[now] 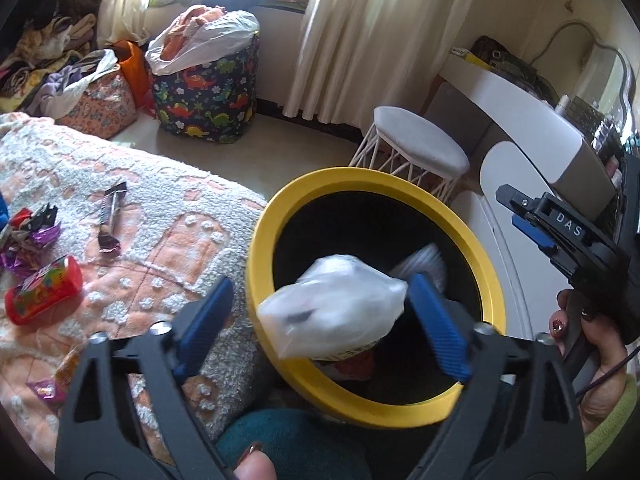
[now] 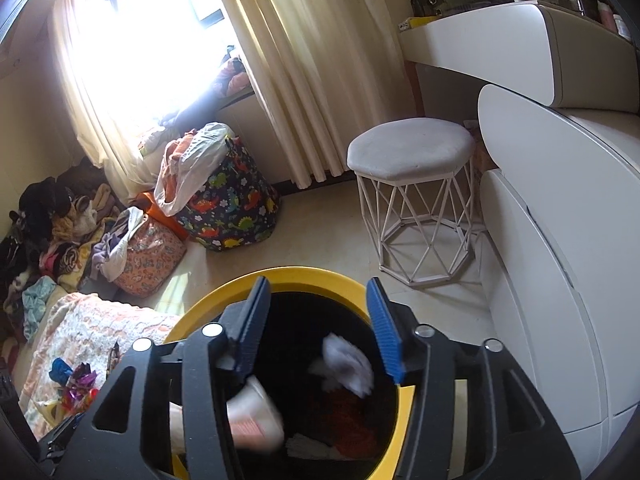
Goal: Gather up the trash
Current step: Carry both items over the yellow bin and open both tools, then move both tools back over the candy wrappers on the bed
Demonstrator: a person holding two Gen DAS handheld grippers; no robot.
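A yellow-rimmed black bin (image 1: pixel 260 236) stands beside the bed; it also shows in the right wrist view (image 2: pixel 308 274). My left gripper (image 1: pixel 320 316) is open over the bin's mouth. A blurred white plastic bag (image 1: pixel 332 312) is between its fingers, touching neither. My right gripper (image 2: pixel 320 320) is open and empty above the bin, with a blurred white wad (image 2: pixel 348 364) and a white cup (image 2: pixel 252 416) inside below it. On the blanket lie a red can (image 1: pixel 42 296), a dark bar wrapper (image 1: pixel 110 216) and shiny purple wrappers (image 1: pixel 28 240).
A white stool (image 2: pixel 412 196) and a white dresser (image 2: pixel 560 208) stand right of the bin. A dinosaur-print hamper (image 1: pixel 208 92) and piled clothes (image 1: pixel 44 64) sit by the curtains. The right gripper (image 1: pixel 560 236) shows at the right edge of the left wrist view.
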